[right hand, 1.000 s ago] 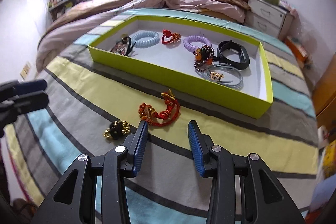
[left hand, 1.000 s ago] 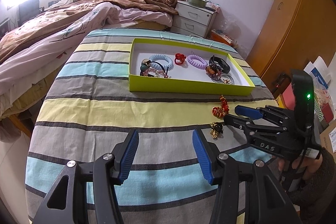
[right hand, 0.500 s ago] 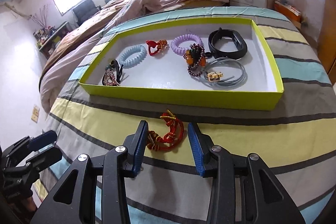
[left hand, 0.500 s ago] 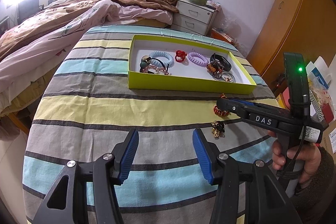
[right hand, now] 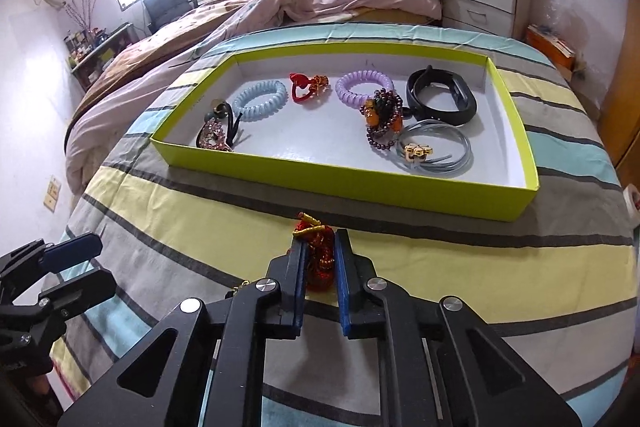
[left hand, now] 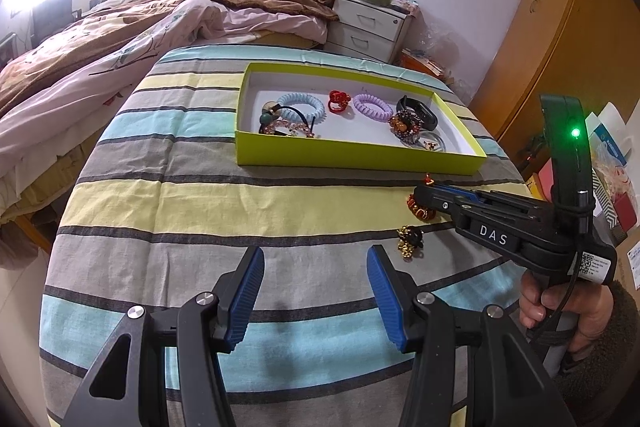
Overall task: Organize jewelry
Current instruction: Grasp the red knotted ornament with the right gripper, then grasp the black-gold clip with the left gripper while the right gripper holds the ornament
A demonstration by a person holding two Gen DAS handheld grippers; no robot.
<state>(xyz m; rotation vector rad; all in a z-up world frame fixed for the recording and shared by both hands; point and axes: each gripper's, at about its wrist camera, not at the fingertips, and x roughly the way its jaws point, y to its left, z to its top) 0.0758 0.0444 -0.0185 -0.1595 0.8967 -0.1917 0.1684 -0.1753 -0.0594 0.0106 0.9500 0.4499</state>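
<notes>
Bracelet (right hand: 318, 259) before the tray (right hand: 360, 187) (on striped cloth (right hand: 160, 219))

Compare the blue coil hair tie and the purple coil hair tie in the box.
The blue hair tie is pale blue, the purple hair tie lilac. The blue one lies toward the left, beside a black band; the purple one sits further right, next to a beaded bracelet. Both are spiral coils lying flat.

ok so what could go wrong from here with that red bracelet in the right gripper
1. The right gripper is closing on the red and gold bracelet, which bunches between the pads; a loose loop or the gold end may hang out and snag the green tray wall on the way in.
2. The bracelet still lies on the striped cloth, so the fingertips might pinch fabric too.
3. The small gold and black piece lies close beside it and could get knocked.
</notes>
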